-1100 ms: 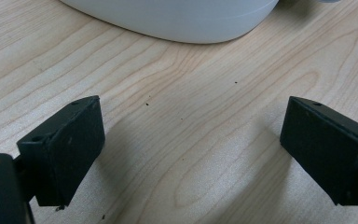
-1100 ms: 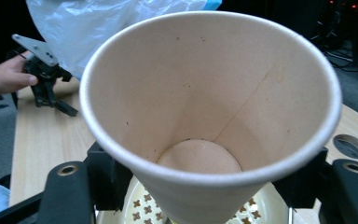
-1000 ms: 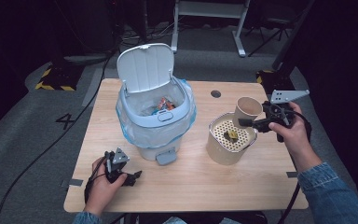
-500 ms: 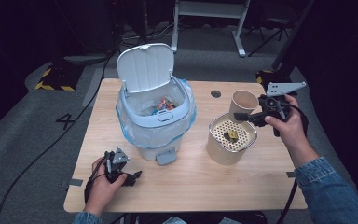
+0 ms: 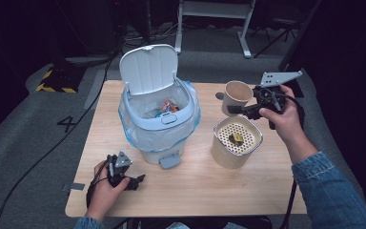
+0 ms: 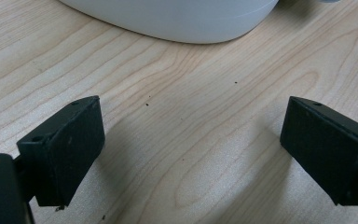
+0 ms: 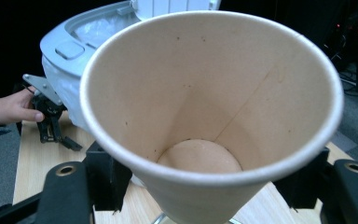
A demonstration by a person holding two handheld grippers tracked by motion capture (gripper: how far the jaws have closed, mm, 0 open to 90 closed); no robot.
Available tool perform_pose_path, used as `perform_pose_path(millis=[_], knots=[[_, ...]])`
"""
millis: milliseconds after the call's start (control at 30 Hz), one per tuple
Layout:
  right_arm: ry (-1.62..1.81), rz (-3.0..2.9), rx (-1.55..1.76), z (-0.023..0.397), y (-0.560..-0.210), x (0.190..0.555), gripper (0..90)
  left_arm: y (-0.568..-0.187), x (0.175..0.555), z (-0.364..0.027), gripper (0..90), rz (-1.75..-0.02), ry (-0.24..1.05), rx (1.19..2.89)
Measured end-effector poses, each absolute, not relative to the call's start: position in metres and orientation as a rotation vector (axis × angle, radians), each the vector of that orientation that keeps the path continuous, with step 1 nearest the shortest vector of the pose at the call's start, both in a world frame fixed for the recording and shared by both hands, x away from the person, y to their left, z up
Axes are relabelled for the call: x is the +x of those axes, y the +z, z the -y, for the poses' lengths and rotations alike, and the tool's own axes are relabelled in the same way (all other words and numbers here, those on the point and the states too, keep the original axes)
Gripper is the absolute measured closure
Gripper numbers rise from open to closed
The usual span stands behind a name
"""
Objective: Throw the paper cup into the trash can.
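While my right gripper (image 5: 236,109) grips the paper cup (image 5: 235,97) by its lower wall, the cup hangs above the desk (image 5: 248,186) near the far right corner, tipped so its mouth faces the bin (image 5: 158,125). In the right gripper view the cup (image 7: 214,116) sits between my two black jaws, one pressed on each side of it, and its inside looks empty (a few dark specks on the wall, nothing more). Just beneath and toward me stands a beige canister (image 5: 236,142) with a perforated top and a small dark lump on that top. The bin stands mid-desk with its lid raised, a plastic liner folded over the rim and colourful scraps inside. My left gripper (image 5: 136,181) rests on the desk near the front left corner, released, jaws spread wide over bare wood with nothing between them in the left gripper view (image 6: 191,154), the bin's white base (image 6: 177,18) just ahead.
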State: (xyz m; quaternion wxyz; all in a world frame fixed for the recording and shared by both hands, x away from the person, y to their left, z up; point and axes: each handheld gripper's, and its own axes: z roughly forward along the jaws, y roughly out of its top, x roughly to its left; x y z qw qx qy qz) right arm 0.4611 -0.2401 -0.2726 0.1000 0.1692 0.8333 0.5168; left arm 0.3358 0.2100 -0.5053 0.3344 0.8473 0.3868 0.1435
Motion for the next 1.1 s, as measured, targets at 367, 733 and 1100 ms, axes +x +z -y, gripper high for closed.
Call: perform_pose_path(millis=[367,733,1100], knots=[[1.532,-2.454,0.48,0.213,-0.258,0.472,31.0,-0.505,0.336,-0.21,6.7,-1.009,0.375,2.212],[1.674,-2.396,0.489,0.17,-0.246,0.48,30.8,-0.505,0.336,-0.21,6.5,-1.006,0.372,2.213],[1.7,-2.367,0.501,0.124,-0.244,0.486,30.0,-0.505,0.336,-0.21,6.5,-1.006,0.373,2.213]])
